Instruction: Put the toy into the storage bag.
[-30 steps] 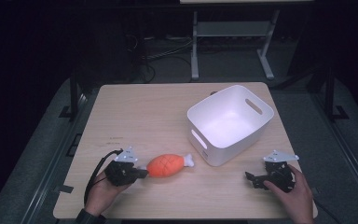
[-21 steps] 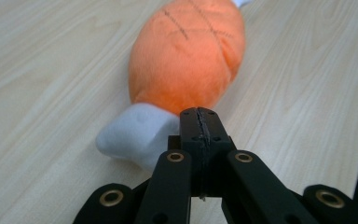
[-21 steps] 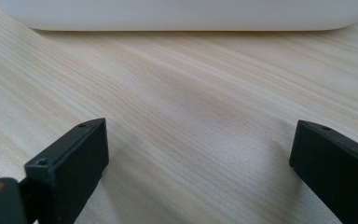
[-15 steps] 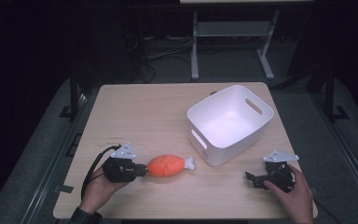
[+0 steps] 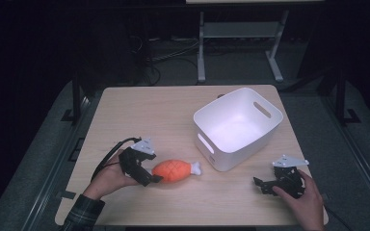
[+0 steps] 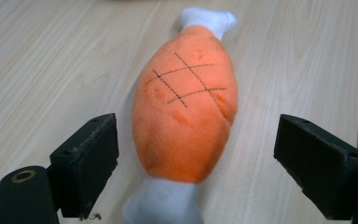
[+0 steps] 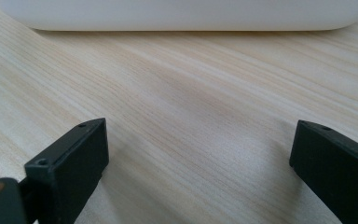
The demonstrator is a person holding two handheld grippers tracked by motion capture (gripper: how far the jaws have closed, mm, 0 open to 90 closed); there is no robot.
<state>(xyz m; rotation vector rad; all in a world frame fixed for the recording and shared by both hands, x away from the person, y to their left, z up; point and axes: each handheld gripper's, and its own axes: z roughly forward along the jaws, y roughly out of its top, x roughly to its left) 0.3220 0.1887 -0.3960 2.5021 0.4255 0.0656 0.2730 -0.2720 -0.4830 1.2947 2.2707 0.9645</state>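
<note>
- Table (image 5: pixel 173 110): pale wood, bare between things.
- Bin (image 5: pixel 238 126): white, far right of centre, apart from the toy – nothing in the path.
- Toy (image 5: pixel 172 170): orange plush drumstick, flat near the front edge, between the left jaws yet untouched.
- Left gripper (image 5: pixel 150 179): jaws wide apart astride the toy's near end (soft, rounded – may squirt out or pinch only the white tip if closed off-centre).
- Right gripper (image 5: pixel 262 185): jaws apart, idle, facing the bin.

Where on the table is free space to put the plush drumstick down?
Bare wood lies along the far edge of the table, left of the white bin, and between the left gripper and right gripper. It is crowded around the plush drumstick.
</note>
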